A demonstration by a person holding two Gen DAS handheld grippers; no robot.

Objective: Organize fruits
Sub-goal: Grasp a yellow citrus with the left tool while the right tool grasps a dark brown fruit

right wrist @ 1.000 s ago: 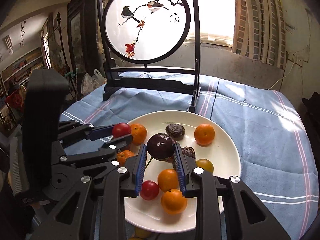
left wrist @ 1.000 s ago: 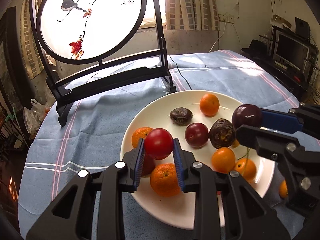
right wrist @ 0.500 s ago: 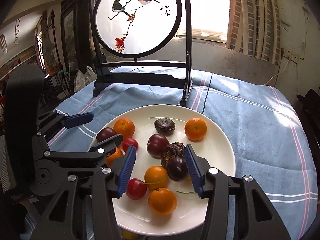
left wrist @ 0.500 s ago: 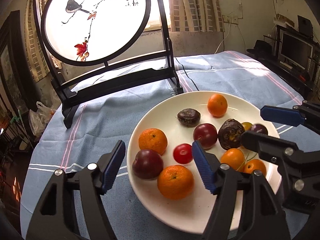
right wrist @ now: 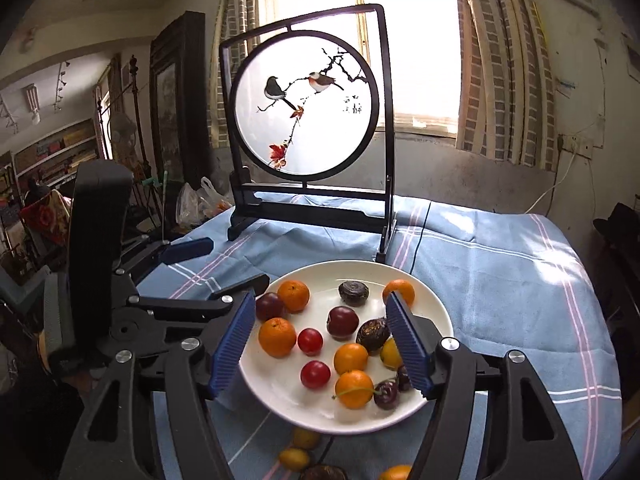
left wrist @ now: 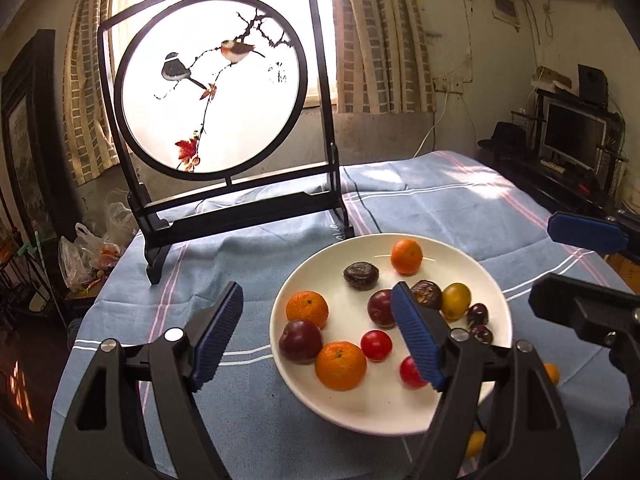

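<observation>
Fruits (right wrist: 351,358): orange, red, dark purple on plate (right wrist: 434,312); hand-held grippers (left wrist: 316,334) (right wrist: 322,342) opening, empty

Harsh backlight from blown-out window (right wrist: 408,40) at frame top, dim corners, strong fisheye edge bending, sharp centre.

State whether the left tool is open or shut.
Open, with its jaws opening: the left tool has blue pads standing wide apart, nothing between them, above the white plate.

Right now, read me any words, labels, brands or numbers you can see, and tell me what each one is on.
Round bird screen: a few dark brush characters right of the birds, too small and blurred to read.
Blue tablecloth: a small pale mark by the screen's foot, unreadable.
White plate, fruit, both grippers: no text visible.
</observation>
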